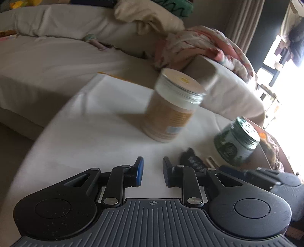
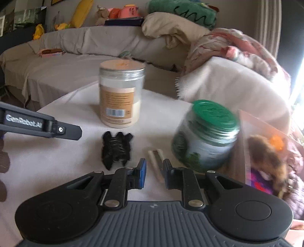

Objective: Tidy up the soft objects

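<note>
Soft things lie on the sofa behind the table: a cream blanket (image 2: 171, 26), a green cushion (image 2: 182, 11), a pink floral quilt (image 2: 237, 47) and several plush toys (image 2: 121, 11) on the backrest. A brown furry toy (image 2: 266, 155) sits in a clear bag at the right. My left gripper (image 1: 152, 171) is open and empty over the white table. My right gripper (image 2: 154, 172) is open and empty, with a small white stick (image 2: 154, 161) lying just beyond its fingertips. The left gripper's body (image 2: 38, 125) shows at the left of the right wrist view.
On the white table (image 2: 76, 106) stand a tan-labelled jar (image 2: 120, 95) with a white lid and a green-lidded jar (image 2: 207, 134). A black claw hair clip (image 2: 115, 148) lies between them. A beige throw covers the sofa arm (image 2: 228, 87). Bright window at far right.
</note>
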The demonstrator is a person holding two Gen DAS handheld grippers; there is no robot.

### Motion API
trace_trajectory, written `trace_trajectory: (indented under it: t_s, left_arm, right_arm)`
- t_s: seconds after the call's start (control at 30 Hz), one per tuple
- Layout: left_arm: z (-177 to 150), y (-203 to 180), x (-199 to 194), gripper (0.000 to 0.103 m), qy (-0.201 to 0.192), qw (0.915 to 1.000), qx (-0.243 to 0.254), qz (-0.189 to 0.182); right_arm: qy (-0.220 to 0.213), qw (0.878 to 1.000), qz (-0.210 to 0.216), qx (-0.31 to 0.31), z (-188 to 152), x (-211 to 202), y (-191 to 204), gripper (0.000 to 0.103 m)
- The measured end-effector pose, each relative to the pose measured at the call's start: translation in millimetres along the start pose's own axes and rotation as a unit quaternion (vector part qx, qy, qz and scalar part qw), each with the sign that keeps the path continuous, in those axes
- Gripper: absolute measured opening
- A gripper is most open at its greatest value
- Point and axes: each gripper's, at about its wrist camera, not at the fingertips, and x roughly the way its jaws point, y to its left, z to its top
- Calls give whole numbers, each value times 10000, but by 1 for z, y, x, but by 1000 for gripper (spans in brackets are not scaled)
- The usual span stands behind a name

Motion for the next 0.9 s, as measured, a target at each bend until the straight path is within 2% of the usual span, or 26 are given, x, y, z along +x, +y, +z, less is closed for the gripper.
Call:
trace_trajectory:
  t_s: [0.1, 0.17, 0.27, 0.33, 0.4, 0.43, 0.53, 0.63, 0.67, 0.73, 0.9]
  left_arm:
    - [3, 6, -4, 24, -57, 9999, 77, 41]
    - [3, 4, -4, 24, 19, 9993, 372, 90]
    - [-2, -8, 2, 24, 330, 9926, 1160, 164]
    - [-11, -20, 5, 27, 493, 9829, 1764, 177]
    - [-18, -33, 5, 28, 513, 9704, 2356, 171]
    - [-19, -37, 4, 28, 580, 9659, 2521, 56]
    - [-20, -48, 4, 29, 863, 9565, 2761, -377]
    - [-21, -59, 7, 35, 957, 9492, 2937, -599]
    - [-22, -62, 10, 40, 973, 9498, 2905, -634]
    - [-22, -66, 14, 44, 975, 9531, 2793, -641]
    - [-23, -73, 16, 45, 1060, 9568, 2635, -621]
  right_arm:
    - [49, 9972, 742, 73, 2, -1, 13, 17]
    - [-10, 9947, 1027, 8, 2, -8, 19, 17]
    - [-118, 9959, 889, -113, -2, -20, 17, 18]
    - [-194, 9981, 566, -149, -7, -27, 9, 27]
    - [-210, 9992, 303, -118, -12, -34, -2, 41]
    - [-188, 9995, 242, -47, -17, -38, -9, 42]
    - [-14, 9994, 258, 215, -31, -44, -25, 42]
    - [159, 9985, 300, 419, -45, -44, -33, 43]
    - [86, 9983, 294, 500, -50, -47, -34, 46]
    - [48, 9978, 257, 615, -54, -49, -34, 52]
    - [-35, 9977, 236, 637, -58, -51, -32, 56]
